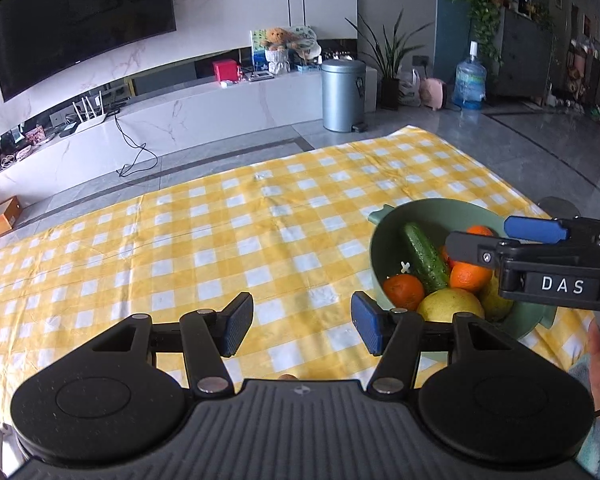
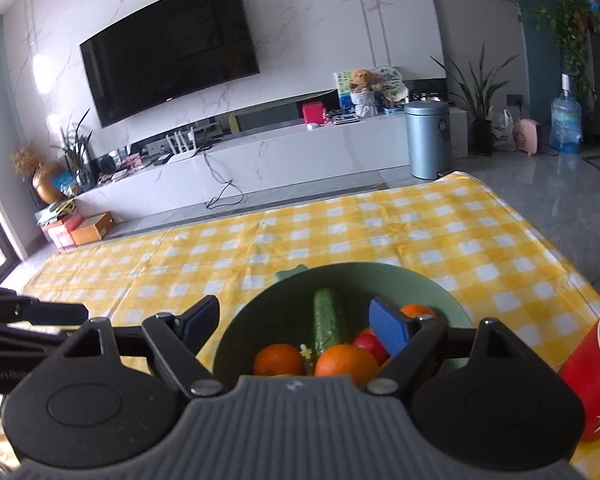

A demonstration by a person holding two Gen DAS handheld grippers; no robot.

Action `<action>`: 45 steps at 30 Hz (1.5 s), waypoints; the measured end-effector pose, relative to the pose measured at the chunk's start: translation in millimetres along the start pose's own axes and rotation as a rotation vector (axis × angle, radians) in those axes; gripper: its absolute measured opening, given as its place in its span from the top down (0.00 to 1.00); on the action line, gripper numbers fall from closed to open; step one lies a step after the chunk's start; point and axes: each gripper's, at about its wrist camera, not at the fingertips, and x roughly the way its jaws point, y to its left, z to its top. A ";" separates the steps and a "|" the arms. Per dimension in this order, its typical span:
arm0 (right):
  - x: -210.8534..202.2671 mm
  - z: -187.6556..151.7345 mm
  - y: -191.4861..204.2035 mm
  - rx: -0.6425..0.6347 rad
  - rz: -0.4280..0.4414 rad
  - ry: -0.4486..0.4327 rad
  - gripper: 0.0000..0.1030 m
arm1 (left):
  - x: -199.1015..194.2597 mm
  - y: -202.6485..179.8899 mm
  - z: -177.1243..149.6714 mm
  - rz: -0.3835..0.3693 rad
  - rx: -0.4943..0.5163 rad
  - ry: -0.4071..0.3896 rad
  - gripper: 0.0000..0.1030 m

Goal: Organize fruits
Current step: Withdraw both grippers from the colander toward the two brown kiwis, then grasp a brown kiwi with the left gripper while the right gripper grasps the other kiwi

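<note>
A green bowl [image 1: 396,216] stands on the yellow checked cloth [image 1: 220,248] at the right. It holds a cucumber [image 1: 425,257], oranges [image 1: 404,290], a yellow lemon-like fruit [image 1: 450,303] and something red. My left gripper [image 1: 302,326] is open and empty over the cloth, left of the bowl. My right gripper [image 2: 294,320] is open and empty, hovering above the bowl [image 2: 380,276], over the cucumber [image 2: 330,318], oranges [image 2: 346,362] and a red fruit [image 2: 370,344]. The right gripper also shows in the left wrist view [image 1: 512,236].
A red paper cup [image 2: 592,372] stands on the cloth right of the bowl. Beyond the cloth lie a grey tiled floor, a white TV cabinet [image 1: 204,112], a metal bin [image 1: 343,94] and a water jug [image 1: 469,80].
</note>
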 end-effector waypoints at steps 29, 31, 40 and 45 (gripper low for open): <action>33.3 -13.5 35.5 -0.113 0.098 0.090 0.60 | 52.5 33.0 -59.7 -0.157 -0.053 0.102 0.48; 36.1 -13.8 36.8 -0.116 0.100 0.097 0.60 | 58.4 35.3 -61.1 -0.166 -0.067 0.118 0.48; 43.9 -15.0 36.6 -0.118 0.106 0.113 0.60 | 78.5 44.1 -65.2 -0.156 -0.149 0.191 0.54; 44.8 -16.2 38.3 -0.129 0.106 0.116 0.60 | 83.5 48.9 -68.2 -0.166 -0.193 0.222 0.68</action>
